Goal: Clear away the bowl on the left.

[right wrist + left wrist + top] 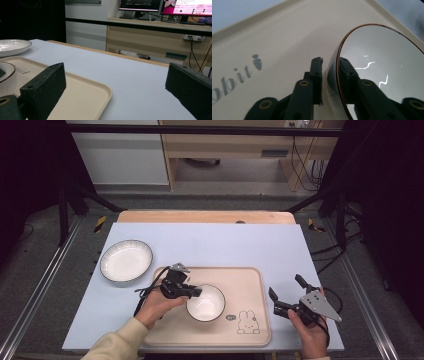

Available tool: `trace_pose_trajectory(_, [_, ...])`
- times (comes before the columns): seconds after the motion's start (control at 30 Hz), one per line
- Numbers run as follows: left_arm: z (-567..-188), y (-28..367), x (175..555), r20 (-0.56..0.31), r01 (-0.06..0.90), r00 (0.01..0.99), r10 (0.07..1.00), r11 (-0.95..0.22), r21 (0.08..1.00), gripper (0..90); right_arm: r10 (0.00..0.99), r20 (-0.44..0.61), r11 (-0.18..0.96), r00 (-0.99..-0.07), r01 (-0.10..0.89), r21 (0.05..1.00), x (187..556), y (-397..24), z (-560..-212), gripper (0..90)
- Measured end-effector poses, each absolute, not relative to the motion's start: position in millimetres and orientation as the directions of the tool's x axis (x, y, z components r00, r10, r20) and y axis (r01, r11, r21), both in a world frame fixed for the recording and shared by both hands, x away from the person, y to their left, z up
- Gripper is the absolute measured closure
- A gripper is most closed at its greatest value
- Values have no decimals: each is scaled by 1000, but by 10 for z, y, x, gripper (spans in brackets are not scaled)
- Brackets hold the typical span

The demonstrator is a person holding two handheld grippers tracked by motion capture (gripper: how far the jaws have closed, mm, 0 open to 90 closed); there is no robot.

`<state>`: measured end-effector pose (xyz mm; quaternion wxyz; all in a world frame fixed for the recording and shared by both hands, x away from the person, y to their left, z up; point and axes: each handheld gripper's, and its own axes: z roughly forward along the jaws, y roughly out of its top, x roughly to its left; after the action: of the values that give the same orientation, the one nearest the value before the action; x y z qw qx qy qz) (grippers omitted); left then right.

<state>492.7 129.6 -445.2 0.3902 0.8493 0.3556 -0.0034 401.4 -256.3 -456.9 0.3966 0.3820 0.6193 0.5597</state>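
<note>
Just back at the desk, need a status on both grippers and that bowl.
Left hand-held gripper astride bowl rim, jaws slightly apart. Right hand-held gripper open, empty, beside tray. Bowl sits on tray. Plate off left, clear.

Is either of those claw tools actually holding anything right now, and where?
The left gripper straddles the small bowl's rim, one jaw inside, one outside, with a gap at the outer jaw. The right gripper is open and empty.
</note>
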Motion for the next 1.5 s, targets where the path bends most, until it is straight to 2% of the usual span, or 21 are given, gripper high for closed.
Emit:
trace_pose_trajectory(0.23, [-4381, 1313, 4873, -244, 532, 783, 572, -413, 739, 484, 918, -64, 83, -393, 31, 996, 4017, -2568, -4570, 32])
trace_pose_trajectory(0.4, [-4262, 1315, 4803, -142, 414, 826, 545, -415, 810, 289, 918, -61, 81, -393, 35, 996, 4013, -2574, -4567, 32])
trace_pose_trajectory(0.5, [-4219, 1323, 4790, -133, 386, 829, 544, -383, 839, 192, 918, -59, 79, -393, 33, 996, 4016, -2576, -4571, 32])
trace_pose_trajectory(0.6, [-4202, 1299, 4774, -100, 357, 838, 537, -400, 844, 127, 918, -57, 79, -393, 38, 996, 4013, -2570, -4569, 32])
trace_pose_trajectory(0.87, [-4178, 1279, 4717, -30, 290, 846, 533, -412, 864, 86, 919, -55, 75, -390, 35, 997, 4000, -2579, -4562, 32])
trace_pose_trajectory(1.07, [-4117, 1386, 4710, -36, 270, 841, 539, -363, 892, 71, 920, -46, 64, -388, 33, 997, 3986, -2588, -4557, 31])
trace_pose_trajectory(1.17, [-4092, 1465, 4703, -70, 279, 845, 530, -326, 903, 56, 921, -48, 66, -387, 33, 997, 3990, -2593, -4560, 30])
trace_pose_trajectory(1.5, [-4034, 1728, 4602, -39, 236, 840, 541, -298, 925, 45, 922, -49, 66, -385, 32, 997, 3981, -2599, -4553, 30])
